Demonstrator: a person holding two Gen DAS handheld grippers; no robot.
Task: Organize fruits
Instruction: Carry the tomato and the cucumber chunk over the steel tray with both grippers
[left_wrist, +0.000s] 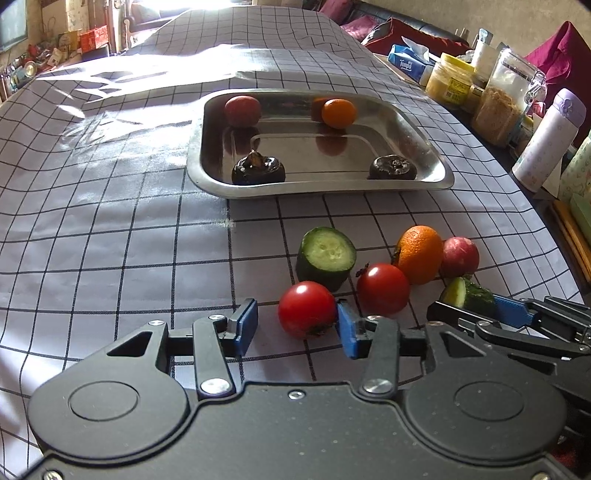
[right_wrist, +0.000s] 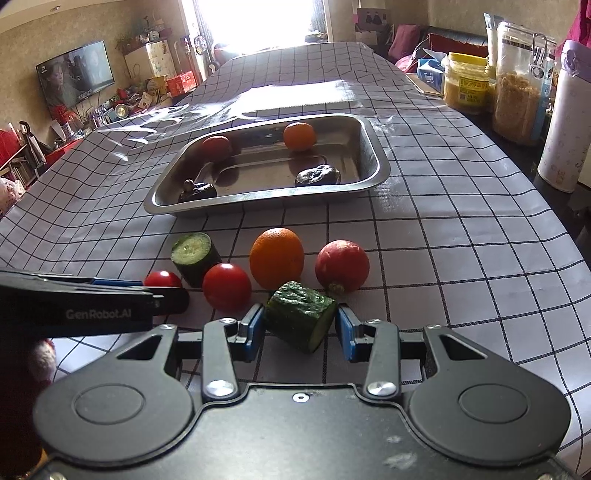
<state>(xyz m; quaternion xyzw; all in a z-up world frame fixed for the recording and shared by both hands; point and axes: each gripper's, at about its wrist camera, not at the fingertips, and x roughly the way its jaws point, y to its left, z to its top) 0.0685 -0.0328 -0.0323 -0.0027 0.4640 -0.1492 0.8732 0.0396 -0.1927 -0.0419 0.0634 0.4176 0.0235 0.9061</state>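
A steel tray (left_wrist: 436, 173) (right_wrist: 380, 166) holds a red fruit (left_wrist: 242, 110), a small orange (left_wrist: 338, 113) and two dark fruits (left_wrist: 258, 170). In front of it on the cloth lie two tomatoes, an orange (right_wrist: 276, 257), a red radish-like fruit (right_wrist: 342, 266) and two cucumber pieces. My left gripper (left_wrist: 295, 328) is open around the near tomato (left_wrist: 306, 308), its right pad touching it. My right gripper (right_wrist: 301, 328) is open around a cucumber piece (right_wrist: 300, 314). The second tomato (right_wrist: 226, 286) and the upright cucumber piece (right_wrist: 194, 256) lie between the grippers.
The table wears a grey checked cloth (left_wrist: 110, 229). Jars (right_wrist: 517, 81), a yellow tub (right_wrist: 466, 81), a tissue pack (left_wrist: 408, 62) and a white flask (right_wrist: 565, 114) stand along the right edge. A TV (right_wrist: 75, 75) and shelves are at the far left.
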